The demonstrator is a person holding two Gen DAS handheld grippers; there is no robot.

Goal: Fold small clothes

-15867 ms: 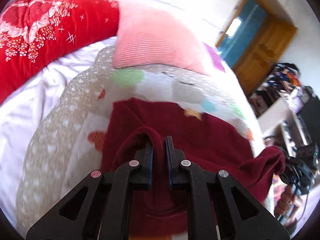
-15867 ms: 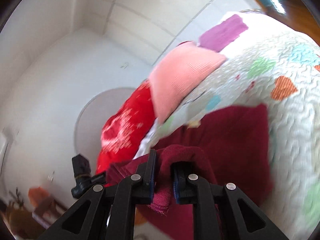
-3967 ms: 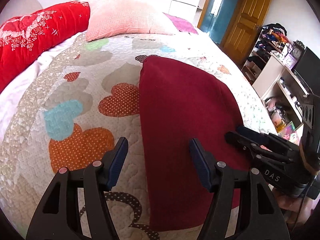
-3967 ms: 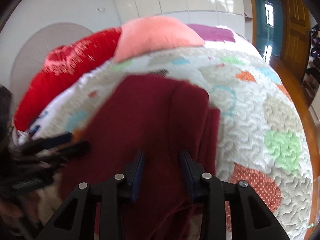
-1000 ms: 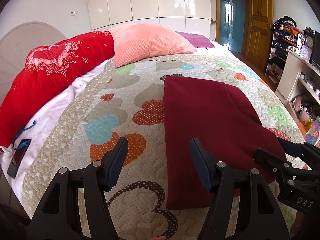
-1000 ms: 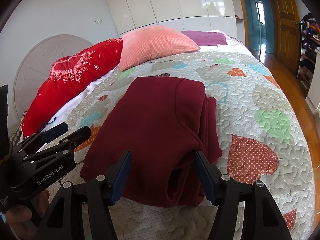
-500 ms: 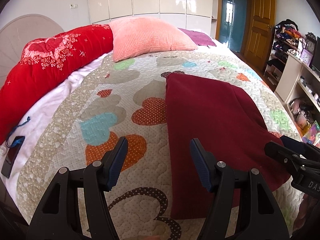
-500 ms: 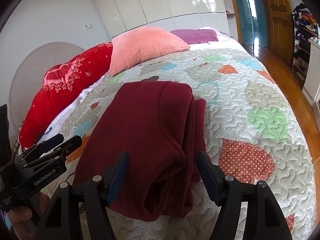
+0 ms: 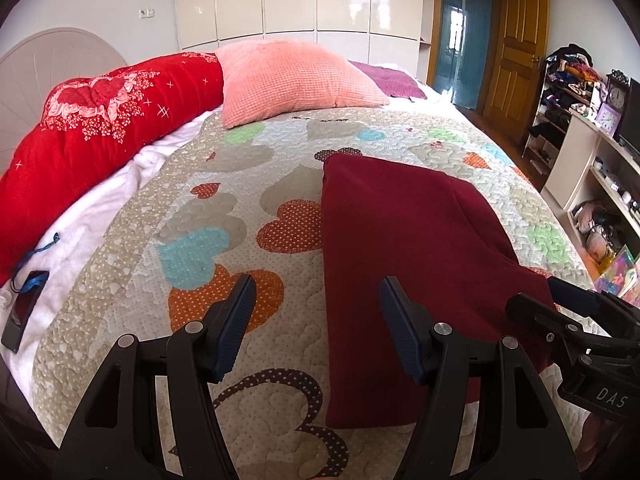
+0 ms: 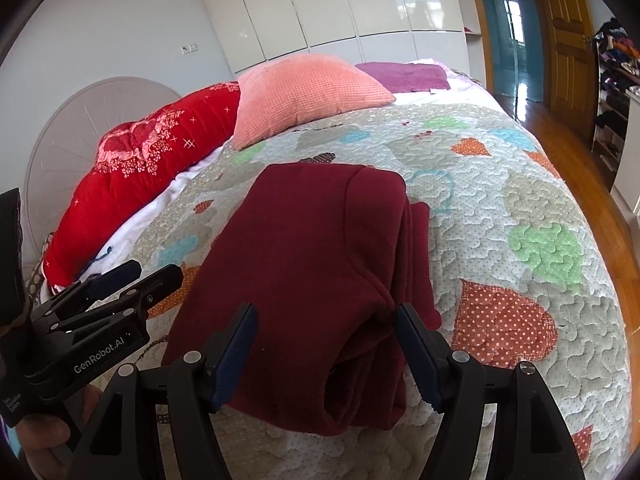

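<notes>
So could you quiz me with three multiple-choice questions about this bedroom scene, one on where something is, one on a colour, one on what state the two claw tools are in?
1. Where does the folded garment lie?
A. on the quilt
B. on the floor
C. on the pink pillow

2. What colour is that garment?
A. navy
B. dark red
C. white

3. How are the left gripper and right gripper?
A. both clamped on cloth
B. one open, one shut
C. both open, holding nothing

Answers: 1 A, it lies flat on the heart-patterned quilt, well short of the pink pillow. 2 B, the cloth is maroon in both views. 3 C, the jaws of each stand wide apart and empty.
</notes>
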